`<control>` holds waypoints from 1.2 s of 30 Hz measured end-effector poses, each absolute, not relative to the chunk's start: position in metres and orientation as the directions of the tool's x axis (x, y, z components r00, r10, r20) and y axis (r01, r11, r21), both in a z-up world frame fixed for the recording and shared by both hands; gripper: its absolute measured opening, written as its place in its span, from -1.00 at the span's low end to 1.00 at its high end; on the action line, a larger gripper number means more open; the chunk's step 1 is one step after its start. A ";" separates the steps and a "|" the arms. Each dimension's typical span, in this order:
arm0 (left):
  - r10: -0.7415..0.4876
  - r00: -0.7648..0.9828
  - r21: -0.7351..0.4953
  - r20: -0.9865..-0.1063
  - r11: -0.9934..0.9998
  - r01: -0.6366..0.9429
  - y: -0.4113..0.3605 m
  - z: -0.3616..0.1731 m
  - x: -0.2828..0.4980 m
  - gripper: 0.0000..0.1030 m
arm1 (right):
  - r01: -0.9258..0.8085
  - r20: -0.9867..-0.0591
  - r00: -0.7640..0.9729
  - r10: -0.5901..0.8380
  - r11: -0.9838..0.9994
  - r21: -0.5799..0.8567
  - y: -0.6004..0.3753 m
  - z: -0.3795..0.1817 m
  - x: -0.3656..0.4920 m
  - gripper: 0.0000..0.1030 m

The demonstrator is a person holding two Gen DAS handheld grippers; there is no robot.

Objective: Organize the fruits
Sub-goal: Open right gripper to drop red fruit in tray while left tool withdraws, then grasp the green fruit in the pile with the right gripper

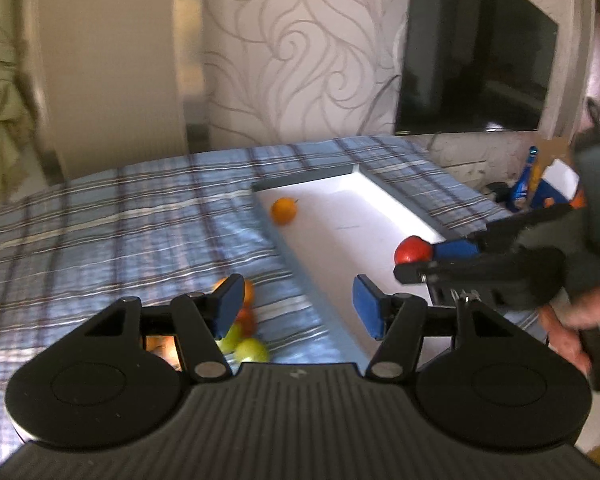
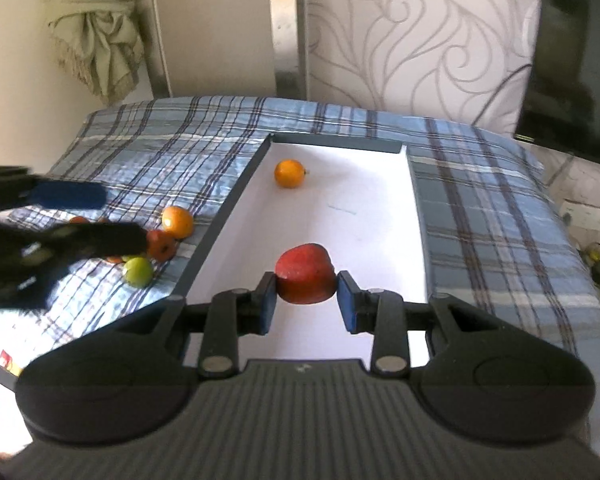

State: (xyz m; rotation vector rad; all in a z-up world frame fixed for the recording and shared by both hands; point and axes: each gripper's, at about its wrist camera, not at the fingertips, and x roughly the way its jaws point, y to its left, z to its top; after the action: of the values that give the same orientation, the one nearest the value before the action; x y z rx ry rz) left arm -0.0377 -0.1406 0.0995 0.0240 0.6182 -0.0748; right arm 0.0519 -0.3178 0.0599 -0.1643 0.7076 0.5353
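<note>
Left of the tray (image 2: 236, 200), loose fruit (image 2: 156, 240) lies heaped on the checked cloth (image 2: 480, 184), and your left gripper (image 1: 296, 308) hovers spread wide above it, holding nothing. Inside the tray, an orange (image 2: 289, 173) sits at the far end. Your right gripper (image 2: 306, 300) pinches a red apple (image 2: 306, 274) over the near end; you're mid-placement, so lower it, then release.

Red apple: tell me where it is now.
The red apple sits clamped in the right gripper, held over the near end of the white tray; an orange lies at the far end.
</note>
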 end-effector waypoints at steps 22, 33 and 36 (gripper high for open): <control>0.112 0.789 0.039 -0.603 0.993 -0.111 -0.101 0.095 -0.087 0.28 | -0.569 -0.580 0.654 0.485 0.821 0.046 -0.298 0.077 0.057 -0.12; 0.124 0.788 0.026 -0.603 0.990 -0.136 -0.071 0.089 -0.101 0.28 | -0.753 -0.665 0.478 0.574 0.657 0.026 -0.221 0.072 0.001 -0.15; 0.119 0.787 0.017 -0.605 0.990 -0.137 -0.061 0.087 -0.105 0.28 | -0.752 -0.690 0.480 0.542 0.659 -0.006 -0.205 0.065 -0.004 -0.15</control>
State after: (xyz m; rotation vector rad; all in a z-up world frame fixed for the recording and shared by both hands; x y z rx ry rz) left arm -0.1053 -0.0609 0.0870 -0.0278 0.6502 0.1380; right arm -0.0035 -0.2052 0.0647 -0.3282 0.7111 0.8064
